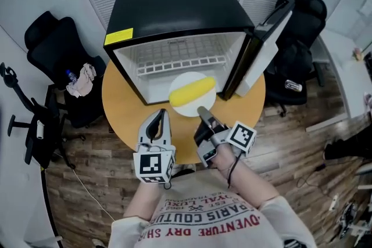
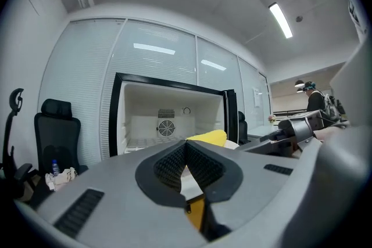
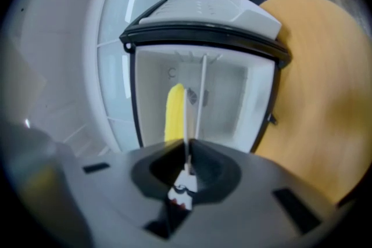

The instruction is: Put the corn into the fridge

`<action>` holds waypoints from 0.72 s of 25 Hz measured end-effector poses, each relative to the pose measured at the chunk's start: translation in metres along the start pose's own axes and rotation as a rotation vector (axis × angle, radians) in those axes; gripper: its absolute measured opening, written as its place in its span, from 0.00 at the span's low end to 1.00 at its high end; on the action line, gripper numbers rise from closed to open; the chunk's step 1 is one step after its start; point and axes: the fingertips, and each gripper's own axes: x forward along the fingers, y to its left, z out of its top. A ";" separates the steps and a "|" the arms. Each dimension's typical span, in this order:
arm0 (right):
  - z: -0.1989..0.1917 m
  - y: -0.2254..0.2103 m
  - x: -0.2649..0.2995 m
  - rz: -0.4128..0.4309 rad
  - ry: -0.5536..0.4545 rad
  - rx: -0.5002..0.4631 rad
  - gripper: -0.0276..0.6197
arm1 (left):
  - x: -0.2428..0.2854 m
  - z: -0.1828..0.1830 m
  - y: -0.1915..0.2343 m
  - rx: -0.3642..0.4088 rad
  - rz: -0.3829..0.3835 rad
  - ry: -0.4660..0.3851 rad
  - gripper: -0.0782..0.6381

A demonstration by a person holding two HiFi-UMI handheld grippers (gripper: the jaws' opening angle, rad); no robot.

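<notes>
A yellow corn cob (image 1: pixel 192 92) lies on a white plate (image 1: pixel 189 78) held just in front of the open black mini fridge (image 1: pixel 174 3). My right gripper (image 1: pixel 203 111) is shut on the plate's near rim. In the right gripper view the plate (image 3: pixel 187 119) runs edge-on out of the gripper (image 3: pixel 187 151), with the corn (image 3: pixel 174 113) to its left and the fridge's white inside behind. My left gripper (image 1: pixel 161 116) hovers to the left of the plate, shut and holding nothing. In the left gripper view, the corn (image 2: pixel 210 137) shows beyond the gripper's (image 2: pixel 186 145) closed tips.
The fridge stands on a round wooden table (image 1: pixel 122 101), its door (image 1: pixel 264 49) swung open to the right. A wire shelf (image 1: pixel 174 64) crosses the fridge's inside. Black office chairs stand at left (image 1: pixel 55 49) and right (image 1: pixel 299 26). A person (image 2: pixel 314 103) stands far off.
</notes>
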 end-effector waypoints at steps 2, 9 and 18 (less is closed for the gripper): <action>0.004 0.004 0.009 0.005 -0.024 0.002 0.11 | 0.008 -0.001 0.008 -0.001 -0.017 0.003 0.15; 0.022 0.011 0.043 -0.004 -0.056 -0.016 0.11 | 0.033 -0.009 0.025 -0.018 -0.049 0.022 0.15; 0.041 0.011 0.086 -0.010 -0.059 -0.001 0.11 | 0.072 -0.012 0.043 -0.016 -0.028 0.034 0.15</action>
